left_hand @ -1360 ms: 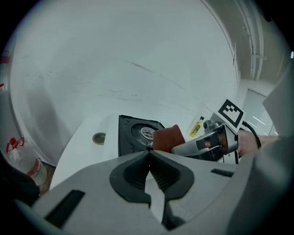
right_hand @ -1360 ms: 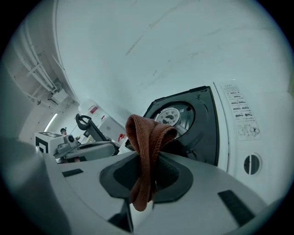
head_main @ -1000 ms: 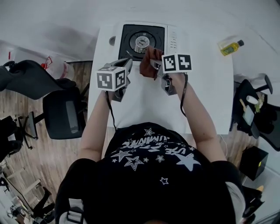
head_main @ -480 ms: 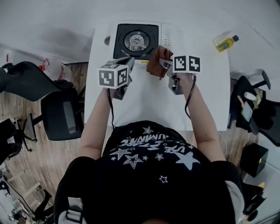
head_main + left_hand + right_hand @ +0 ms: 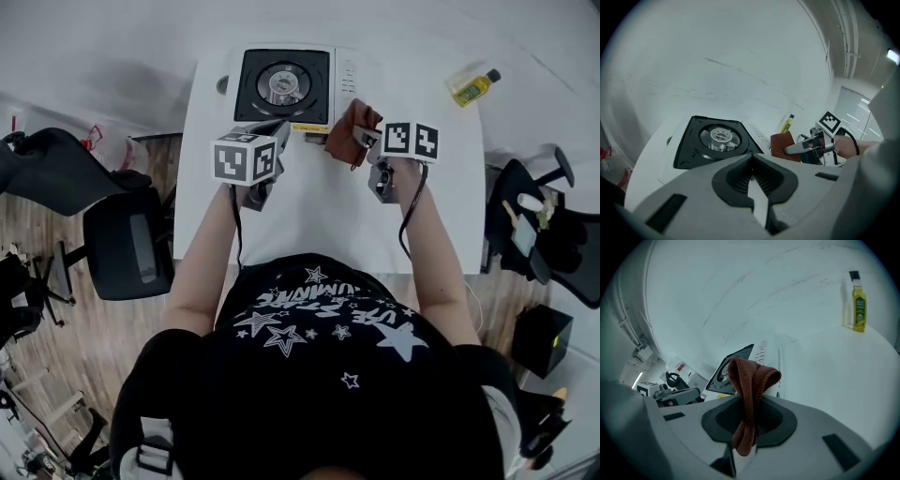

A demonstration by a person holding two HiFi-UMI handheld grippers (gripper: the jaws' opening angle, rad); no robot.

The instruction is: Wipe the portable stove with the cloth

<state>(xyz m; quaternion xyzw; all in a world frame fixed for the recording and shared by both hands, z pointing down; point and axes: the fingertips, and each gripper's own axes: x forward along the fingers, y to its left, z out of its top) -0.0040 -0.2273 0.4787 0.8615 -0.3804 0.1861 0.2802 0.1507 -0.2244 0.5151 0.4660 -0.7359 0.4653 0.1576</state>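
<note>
The portable stove [image 5: 281, 86] sits at the table's far edge, its black top and round burner [image 5: 720, 136] in plain sight. A brown cloth [image 5: 352, 131] hangs folded from my right gripper [image 5: 364, 142], which is shut on it just off the stove's front right corner. In the right gripper view the cloth [image 5: 750, 385] drapes over the jaws [image 5: 747, 427], with the stove [image 5: 736, 364] behind. My left gripper [image 5: 278, 136] hovers at the stove's front edge, jaws shut and empty [image 5: 752, 174]. Its view also shows the cloth [image 5: 782, 144] to the right.
A yellow oil bottle [image 5: 472, 87] stands on the counter at the far right, also seen as the bottle [image 5: 858, 303]. The white table [image 5: 319, 216] stretches toward me. A black chair [image 5: 131, 246] stands left of the table, and dark gear sits at the right.
My right gripper has carried the cloth from over the stove's front edge rightward to its front right corner. The left gripper has kept its place.
</note>
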